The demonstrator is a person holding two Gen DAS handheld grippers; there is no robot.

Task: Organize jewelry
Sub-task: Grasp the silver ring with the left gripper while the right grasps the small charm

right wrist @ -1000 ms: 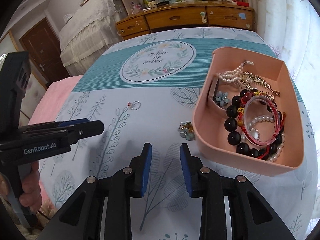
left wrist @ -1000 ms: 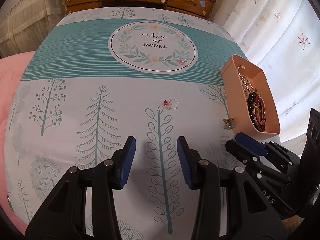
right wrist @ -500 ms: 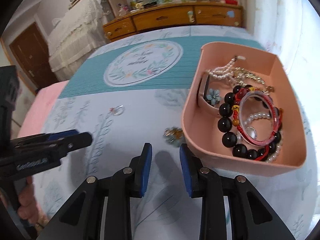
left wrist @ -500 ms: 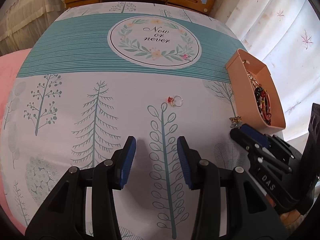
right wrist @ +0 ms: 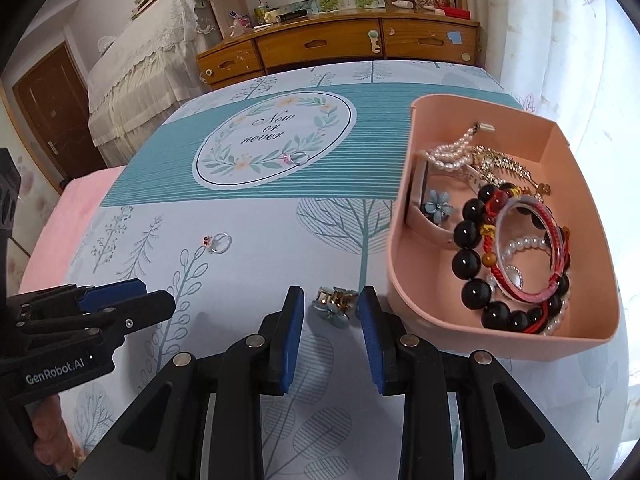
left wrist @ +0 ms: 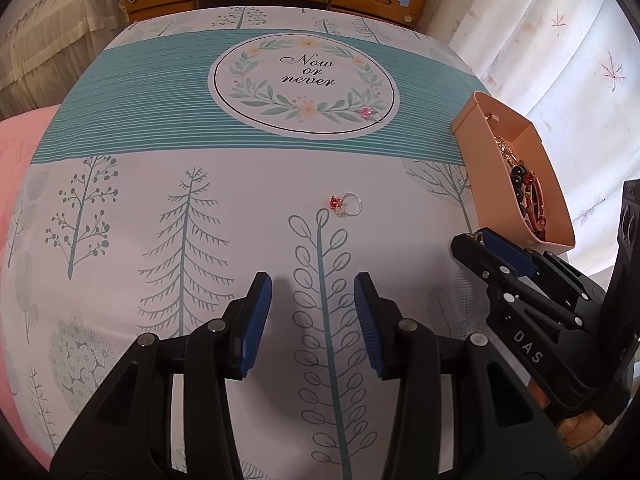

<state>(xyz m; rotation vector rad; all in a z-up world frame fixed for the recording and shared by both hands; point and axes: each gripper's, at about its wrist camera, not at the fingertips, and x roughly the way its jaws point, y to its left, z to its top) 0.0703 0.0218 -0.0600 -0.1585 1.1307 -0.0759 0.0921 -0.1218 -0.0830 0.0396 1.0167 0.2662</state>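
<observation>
Printed bedspread under both tools. Pink tray, bracelets inside, just right of right hand-held gripper, part-open, empty; flower earrings, possibly clips, lie between its fingertips. Left hand-held gripper part-open, empty; red-stone ring ahead.

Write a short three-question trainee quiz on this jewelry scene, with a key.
1. True or false: the right tongs are clamped on the flower earrings.
2. Which loose piece lies on the round "Now or never" print? A) ring with the pink stone B) ring with the red stone C) a pearl bracelet
3. Fill in: the black bead bracelet lies inside the pink ____.

Key: 1 false, the pads stand apart, the earrings just beyond their tips. 2 A. 3 tray.
</observation>
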